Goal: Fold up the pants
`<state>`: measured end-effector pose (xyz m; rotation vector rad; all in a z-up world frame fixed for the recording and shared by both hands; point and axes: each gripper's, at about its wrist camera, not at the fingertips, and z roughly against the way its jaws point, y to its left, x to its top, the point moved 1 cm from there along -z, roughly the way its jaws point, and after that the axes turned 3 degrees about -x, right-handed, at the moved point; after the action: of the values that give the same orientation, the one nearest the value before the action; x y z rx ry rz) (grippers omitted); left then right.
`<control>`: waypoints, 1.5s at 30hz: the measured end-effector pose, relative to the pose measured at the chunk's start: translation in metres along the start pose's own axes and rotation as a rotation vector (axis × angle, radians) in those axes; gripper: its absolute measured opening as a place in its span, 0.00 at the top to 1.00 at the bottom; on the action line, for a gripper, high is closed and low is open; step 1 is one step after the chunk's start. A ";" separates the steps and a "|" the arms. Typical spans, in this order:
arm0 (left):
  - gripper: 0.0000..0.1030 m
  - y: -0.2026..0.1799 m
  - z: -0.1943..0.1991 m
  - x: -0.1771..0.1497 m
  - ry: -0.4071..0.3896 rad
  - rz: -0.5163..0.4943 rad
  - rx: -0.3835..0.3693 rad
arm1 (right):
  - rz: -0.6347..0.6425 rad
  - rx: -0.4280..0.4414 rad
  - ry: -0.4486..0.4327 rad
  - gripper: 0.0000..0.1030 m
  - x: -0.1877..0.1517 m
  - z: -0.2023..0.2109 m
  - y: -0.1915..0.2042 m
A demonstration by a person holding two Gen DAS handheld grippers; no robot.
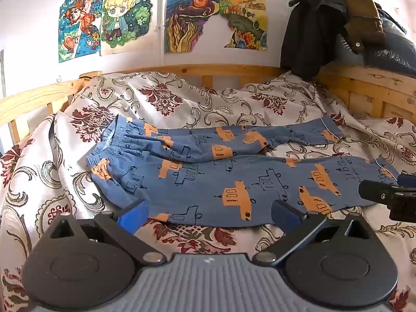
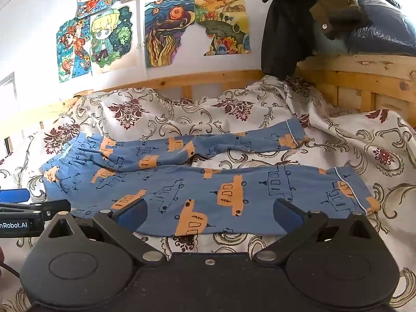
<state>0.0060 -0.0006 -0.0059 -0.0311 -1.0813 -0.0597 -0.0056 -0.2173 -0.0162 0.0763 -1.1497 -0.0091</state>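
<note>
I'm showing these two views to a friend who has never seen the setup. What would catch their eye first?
Probably the blue cotton pants printed with orange boats, spread flat across the floral cream-and-maroon bedspread, waistband to the left and both legs running right. Next, the bright hand-coloured drawings taped to the white wall above the wooden bed frame. Both the left gripper and the right gripper hang open at the near leg's edge.

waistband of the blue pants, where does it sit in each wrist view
Left wrist: the waistband sits left of centre, above the left tongs' left finger.
Right wrist: the waistband lies at far left, mid-height.
Shared landmark: the blond cartoon drawing on the wall.
</note>
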 end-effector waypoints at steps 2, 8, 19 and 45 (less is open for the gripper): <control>0.00 0.002 -0.002 -0.001 0.003 0.003 0.000 | -0.004 0.000 0.001 0.01 0.000 -0.002 -0.001; 0.00 0.000 -0.010 0.003 0.060 -0.009 0.038 | -0.001 -0.002 0.001 0.01 0.001 -0.004 0.000; 0.00 0.003 -0.015 0.002 0.101 0.005 0.049 | -0.003 -0.001 0.003 0.01 0.000 -0.005 0.001; 0.00 0.001 -0.014 0.004 0.095 0.016 0.047 | -0.008 -0.003 0.009 0.01 -0.001 -0.009 0.000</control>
<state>0.0204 -0.0004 -0.0090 0.0052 -0.9866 -0.0215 0.0024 -0.2169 -0.0211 0.0783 -1.1405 -0.0171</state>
